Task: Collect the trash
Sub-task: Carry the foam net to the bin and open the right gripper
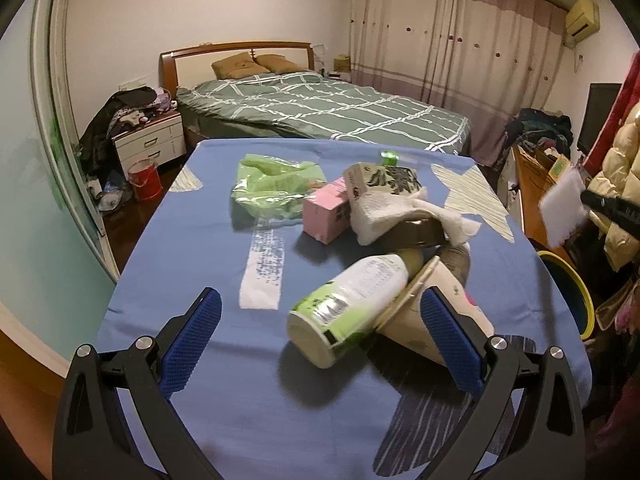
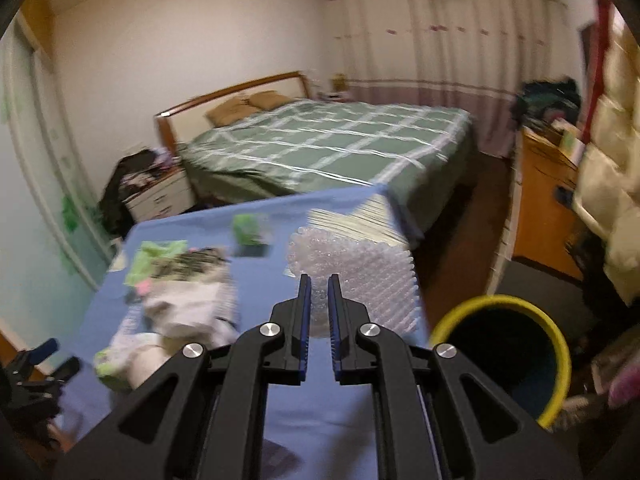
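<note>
A table draped in a smooth blue cloth point(image 1: 224, 400) carries a loose heap of trash near its middle and right side. In the heap: a crinkled, glossy green plastic bag point(image 1: 272, 186), a small pink carton point(image 1: 326, 212), a printed paper box point(image 1: 380, 180) under a crumpled white tissue point(image 1: 396, 216), a green-and-white cylindrical bottle point(image 1: 348, 304) lying on its side, and a paper cup point(image 1: 436, 312) leaning against it.

The left gripper point(image 1: 320, 320) hangs over the near edge with its blue ribbed pads spread wide, holding nothing; the bottle lies between them, untouched. The near-left part of the cloth is bare.

The right gripper point(image 2: 319, 284) is pinched nearly closed on a sheet of clear bubble wrap point(image 2: 360, 272), which stands up above the table's right edge. Just beyond that edge, on the floor, stands a round bin with a yellow rim point(image 2: 496, 304), its dark mouth open.
</note>
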### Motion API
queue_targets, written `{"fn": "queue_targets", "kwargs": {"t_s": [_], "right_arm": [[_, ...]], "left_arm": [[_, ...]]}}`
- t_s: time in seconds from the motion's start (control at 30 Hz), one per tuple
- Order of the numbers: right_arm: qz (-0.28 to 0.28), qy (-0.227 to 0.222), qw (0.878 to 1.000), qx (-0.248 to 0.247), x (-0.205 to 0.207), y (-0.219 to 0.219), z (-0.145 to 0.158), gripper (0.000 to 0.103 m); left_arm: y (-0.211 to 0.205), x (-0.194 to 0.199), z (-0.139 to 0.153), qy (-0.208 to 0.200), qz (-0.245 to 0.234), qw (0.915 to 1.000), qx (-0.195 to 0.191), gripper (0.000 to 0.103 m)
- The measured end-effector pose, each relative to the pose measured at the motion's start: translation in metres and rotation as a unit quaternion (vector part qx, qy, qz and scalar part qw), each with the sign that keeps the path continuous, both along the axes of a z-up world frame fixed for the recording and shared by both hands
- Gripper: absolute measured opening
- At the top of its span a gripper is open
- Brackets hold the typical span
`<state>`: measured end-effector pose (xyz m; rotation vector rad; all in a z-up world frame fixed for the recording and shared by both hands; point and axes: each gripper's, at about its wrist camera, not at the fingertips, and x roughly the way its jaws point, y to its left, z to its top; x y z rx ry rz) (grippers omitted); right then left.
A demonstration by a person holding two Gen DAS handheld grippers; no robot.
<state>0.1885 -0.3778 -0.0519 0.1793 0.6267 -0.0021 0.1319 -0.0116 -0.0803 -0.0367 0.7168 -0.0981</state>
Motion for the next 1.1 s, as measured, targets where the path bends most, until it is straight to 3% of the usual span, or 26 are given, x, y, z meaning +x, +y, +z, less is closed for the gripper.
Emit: {"fn": "queue_targets", "kwargs": {"t_s": [0.23,0.43,0.67,1.1], "right_arm": [[-0.101,0.044,0.994,0.005,-0.014,-0.079,-0.044,0.008],[-0.146,0.079,0.986,0.012,-0.011,-0.124,-0.076,0.009],[-0.157,0.095,0.983,0.019,-0.007,-0.137,-0.091,0.011],[-0.158,0.096,0.983,0.016,-0.006,-0.133,-0.087,0.012]], "left_arm": [[-0.021,-0.003,-0.001,0.005,-0.022,0.9997,0.006,0.098],[-0.037,-0.006,-0.002,0.007,-0.038,0.9992,0.012,0.098],[-0.042,-0.003,-0.006,0.018,-0.04,0.999,0.011,0.098],[-0.018,0.015,-0.024,0.035,-0.039,0.9986,-0.003,0.098]]}}
